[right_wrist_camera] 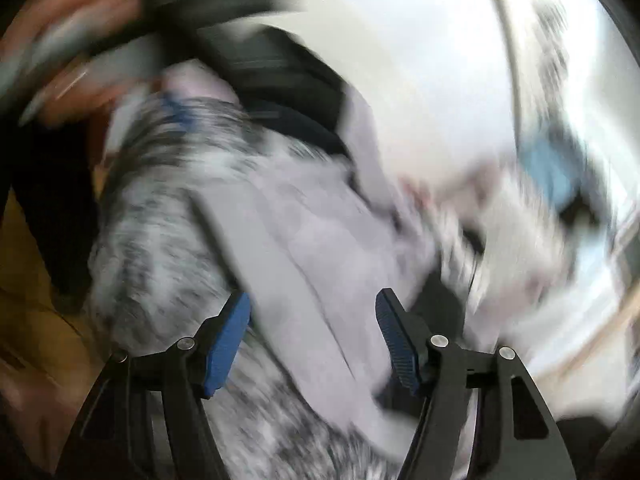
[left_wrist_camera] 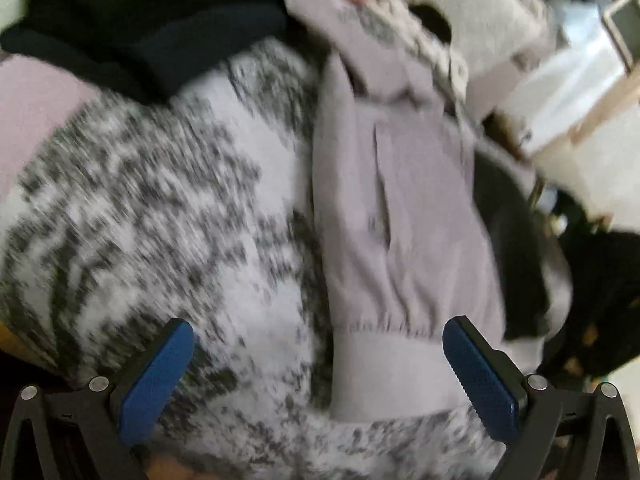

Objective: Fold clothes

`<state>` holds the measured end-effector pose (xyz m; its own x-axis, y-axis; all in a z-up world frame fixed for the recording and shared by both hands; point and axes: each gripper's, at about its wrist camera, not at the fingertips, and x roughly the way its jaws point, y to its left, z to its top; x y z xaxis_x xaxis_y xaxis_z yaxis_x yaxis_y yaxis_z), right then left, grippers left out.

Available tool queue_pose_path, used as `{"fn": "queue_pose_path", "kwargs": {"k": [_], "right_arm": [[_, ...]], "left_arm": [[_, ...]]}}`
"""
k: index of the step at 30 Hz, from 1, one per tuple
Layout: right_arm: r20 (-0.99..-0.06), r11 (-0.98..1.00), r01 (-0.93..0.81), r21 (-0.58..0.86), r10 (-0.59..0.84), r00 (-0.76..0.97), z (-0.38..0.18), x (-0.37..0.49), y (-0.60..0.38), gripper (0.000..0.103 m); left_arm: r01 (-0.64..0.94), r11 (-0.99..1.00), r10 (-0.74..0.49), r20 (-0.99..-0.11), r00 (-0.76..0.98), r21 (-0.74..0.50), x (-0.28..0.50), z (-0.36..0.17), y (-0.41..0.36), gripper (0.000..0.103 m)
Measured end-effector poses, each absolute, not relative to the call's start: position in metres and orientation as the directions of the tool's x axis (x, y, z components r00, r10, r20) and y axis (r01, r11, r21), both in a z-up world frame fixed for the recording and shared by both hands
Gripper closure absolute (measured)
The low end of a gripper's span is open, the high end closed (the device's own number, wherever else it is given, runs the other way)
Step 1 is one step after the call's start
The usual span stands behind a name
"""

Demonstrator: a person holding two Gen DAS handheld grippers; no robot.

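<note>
Left tool [left_wrist_camera: 318,354]: your blue pads are wide apart, holding nothing.
Right tool [right_wrist_camera: 313,330]: apart too, empty.
Sweater [left_wrist_camera: 160,200]: speckled, with its lilac cuff [left_wrist_camera: 384,372] edge lying between your left pads.
Room: blurry; clothes crowd close.

Pale lilac sweater [left_wrist_camera: 400,208] with grey-and-white speckled knit panels; blue-padded black fingers [left_wrist_camera: 156,380].

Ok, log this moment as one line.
left claw: open | right claw: open | sweater: unheld | views: blurred
</note>
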<state>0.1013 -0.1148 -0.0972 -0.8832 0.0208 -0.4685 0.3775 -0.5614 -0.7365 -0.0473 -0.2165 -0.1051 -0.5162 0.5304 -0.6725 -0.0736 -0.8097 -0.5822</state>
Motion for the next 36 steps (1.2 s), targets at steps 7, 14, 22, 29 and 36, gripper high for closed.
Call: {"fn": "queue_pose_path", "kwargs": {"k": [7,14,22,29,36], "right_arm": [[-0.397,-0.425,0.345,-0.837,0.038,-0.917,-0.15,0.042,-0.186,0.057],[-0.601,-0.875,0.439,0.204,-0.466,-0.65,-0.084,-0.066,-0.143,0.101],[-0.559,-0.756,0.269,0.597,-0.632,-0.536,-0.051,-0.11,-0.138,0.097],[-0.737,-0.984,0.13,0.123,-0.179,-0.652,-0.063,-0.017,-0.044,0.049],[-0.658,-0.922,-0.055,-0.384,0.315,-0.684,-0.074,0.077,0.05,0.037]], "left_arm": [[-0.043,-0.783,0.536,-0.639,-0.552,-0.62,-0.044,-0.101,-0.249,0.0],[-0.021,-0.794,0.477,-0.6,-0.643,-0.608,-0.043,-0.081,-0.29,0.0],[0.19,-0.868,0.136,-0.589,-0.797,-0.458,-0.025,-0.025,-0.367,0.0],[0.042,-0.958,0.163,-0.661,-0.732,-0.282,-0.03,-0.011,-0.294,0.0],[-0.319,-0.94,0.288,-0.782,-0.553,-0.121,-0.063,-0.031,-0.124,0.0]]}}
